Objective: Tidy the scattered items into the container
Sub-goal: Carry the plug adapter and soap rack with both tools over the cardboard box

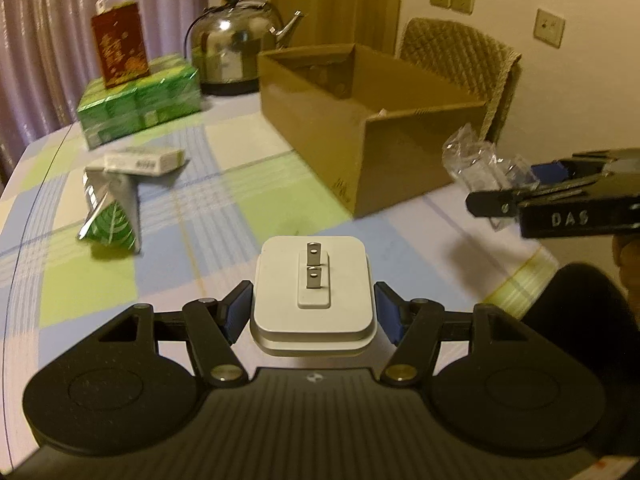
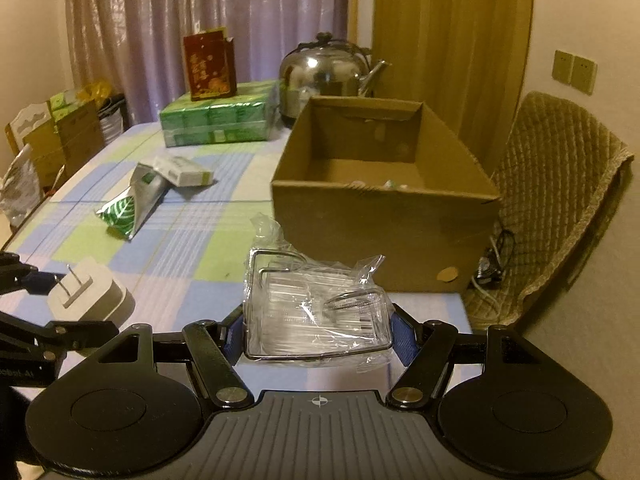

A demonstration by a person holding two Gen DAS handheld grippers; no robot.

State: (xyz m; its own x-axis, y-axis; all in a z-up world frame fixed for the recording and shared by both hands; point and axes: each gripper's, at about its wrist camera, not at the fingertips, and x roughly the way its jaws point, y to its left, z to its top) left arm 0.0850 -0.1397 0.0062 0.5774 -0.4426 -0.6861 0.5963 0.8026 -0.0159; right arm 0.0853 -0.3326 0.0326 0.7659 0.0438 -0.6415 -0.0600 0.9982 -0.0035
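Both grippers are working at once here. The left gripper [image 1: 314, 314] is straddling the white plug adapter [image 1: 312, 280], which is sitting prongs-up near the front edge of the tabletop [image 1: 168, 240]. The blue pads [image 1: 236, 316] are right beside its sides w/ what looks like a sliver of gap, so I'm reading it as not clamped yet, prob just lining up on the flat sides bc that's the easiest squeeze.

The right gripper [image 2: 318, 330] is clenching a clear plastic packet [image 2: 316, 308] w/ a wire frame inside, holding it by the near end so the rest is sticking out fwd toward the cardboard box [image 2: 384, 236]. The box is sitting open at the right side of the tabletop, w/ a few small bits already lying in it.

Still waiting out toward the left edge: a green foil pouch [image 2: 128, 208] and a small white carton [image 2: 184, 170], touching each other.
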